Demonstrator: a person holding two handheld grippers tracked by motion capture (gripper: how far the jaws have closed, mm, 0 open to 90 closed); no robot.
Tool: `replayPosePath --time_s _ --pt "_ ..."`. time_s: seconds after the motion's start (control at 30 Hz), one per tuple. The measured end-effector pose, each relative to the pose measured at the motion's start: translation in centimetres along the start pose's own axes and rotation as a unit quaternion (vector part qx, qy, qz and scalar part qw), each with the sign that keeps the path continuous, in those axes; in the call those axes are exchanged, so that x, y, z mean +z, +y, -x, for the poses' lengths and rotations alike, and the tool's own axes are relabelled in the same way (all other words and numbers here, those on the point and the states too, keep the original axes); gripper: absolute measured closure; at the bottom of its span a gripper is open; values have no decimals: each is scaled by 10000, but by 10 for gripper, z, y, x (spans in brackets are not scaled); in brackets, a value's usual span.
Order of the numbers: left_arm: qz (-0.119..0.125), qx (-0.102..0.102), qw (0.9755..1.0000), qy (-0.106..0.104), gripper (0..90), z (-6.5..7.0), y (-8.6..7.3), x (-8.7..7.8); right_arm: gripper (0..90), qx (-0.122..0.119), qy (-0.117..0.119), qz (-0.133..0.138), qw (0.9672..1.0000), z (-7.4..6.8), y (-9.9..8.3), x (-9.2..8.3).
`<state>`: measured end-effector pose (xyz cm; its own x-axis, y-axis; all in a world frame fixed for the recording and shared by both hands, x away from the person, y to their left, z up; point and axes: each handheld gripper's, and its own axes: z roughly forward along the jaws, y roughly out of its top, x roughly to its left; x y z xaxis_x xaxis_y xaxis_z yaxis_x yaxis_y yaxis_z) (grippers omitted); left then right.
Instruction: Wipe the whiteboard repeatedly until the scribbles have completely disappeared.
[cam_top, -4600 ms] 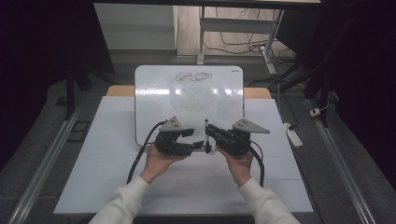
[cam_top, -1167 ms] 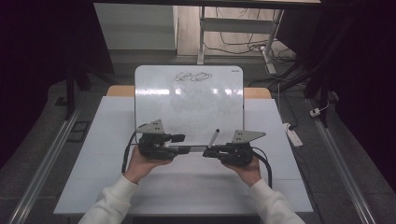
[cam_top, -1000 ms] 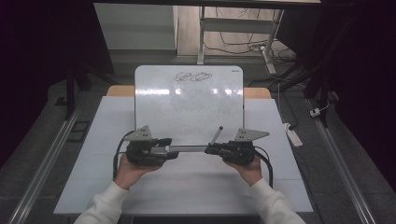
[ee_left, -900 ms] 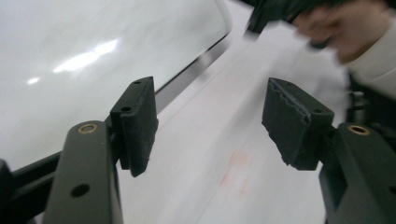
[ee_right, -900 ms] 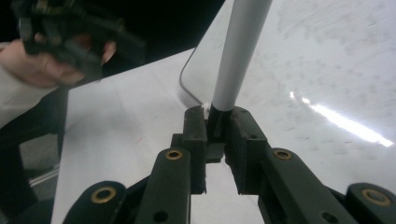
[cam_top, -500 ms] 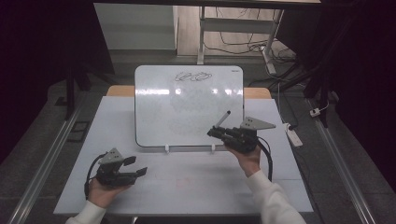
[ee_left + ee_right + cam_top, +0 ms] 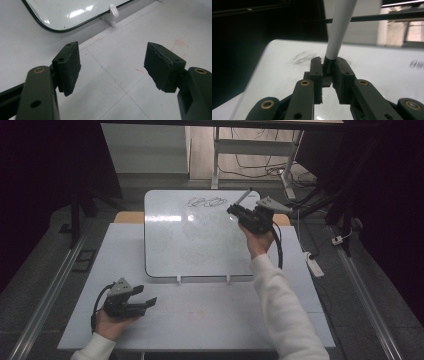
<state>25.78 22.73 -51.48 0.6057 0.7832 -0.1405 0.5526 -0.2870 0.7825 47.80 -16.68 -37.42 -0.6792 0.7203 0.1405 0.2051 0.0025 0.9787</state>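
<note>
A white whiteboard (image 7: 195,240) stands tilted at the back middle of the table, with a dark scribble (image 7: 205,201) near its top edge. My right gripper (image 7: 233,210) hovers over the board's top right corner, shut on a marker (image 7: 244,196) that slants up and away. In the right gripper view the marker's white barrel (image 7: 339,27) rises from between the closed pads of that gripper (image 7: 328,65), and the scribble (image 7: 303,57) lies just beyond. My left gripper (image 7: 149,301) rests low at the table's front left, open and empty (image 7: 112,62).
The whiteboard's rounded corner (image 7: 75,12) and a white foot (image 7: 113,11) lie ahead of the left gripper. Faint red marks (image 7: 178,45) stain the white table mat (image 7: 210,315). A power strip (image 7: 314,265) lies off the table's right side. Metal rails flank the table.
The two grippers, earlier together at the board's lower edge, parted. The left one dropped to the front left and opened. The right one carried the marker up to the board's top right.
</note>
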Motion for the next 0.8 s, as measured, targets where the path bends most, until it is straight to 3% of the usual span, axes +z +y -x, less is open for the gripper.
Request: replayPosePath --time_s 0.13,0.37,0.47,0.57,0.63,0.7,0.77,0.8 --pt "18 -9 10000 23 295 -3 0 0 771 -8 -253 9 9997 14 11 23" --pt "25 11 10000 65 295 -4 -1 1 771 -61 -560 -120 9983 31 8 51" --pt "29 4 10000 70 295 -5 -1 1 771 11 -396 -141 9991 28 3 56" --pt "30 0 10000 67 295 -5 0 2 772 -306 -170 -405 9986 16 -1 61" --pt "25 5 10000 70 295 -5 0 2 772 -418 -197 -427 9980 15 0 60" --pt "29 24 10000 85 295 -3 0 1 772 -319 -597 -226 9974 25 6 54" --pt "53 30 9999 98 295 -3 0 1 772 -141 -582 -141 9981 29 5 53" --pt "52 23 9999 91 295 -3 0 1 772 -195 -521 -219 9982 25 3 54"
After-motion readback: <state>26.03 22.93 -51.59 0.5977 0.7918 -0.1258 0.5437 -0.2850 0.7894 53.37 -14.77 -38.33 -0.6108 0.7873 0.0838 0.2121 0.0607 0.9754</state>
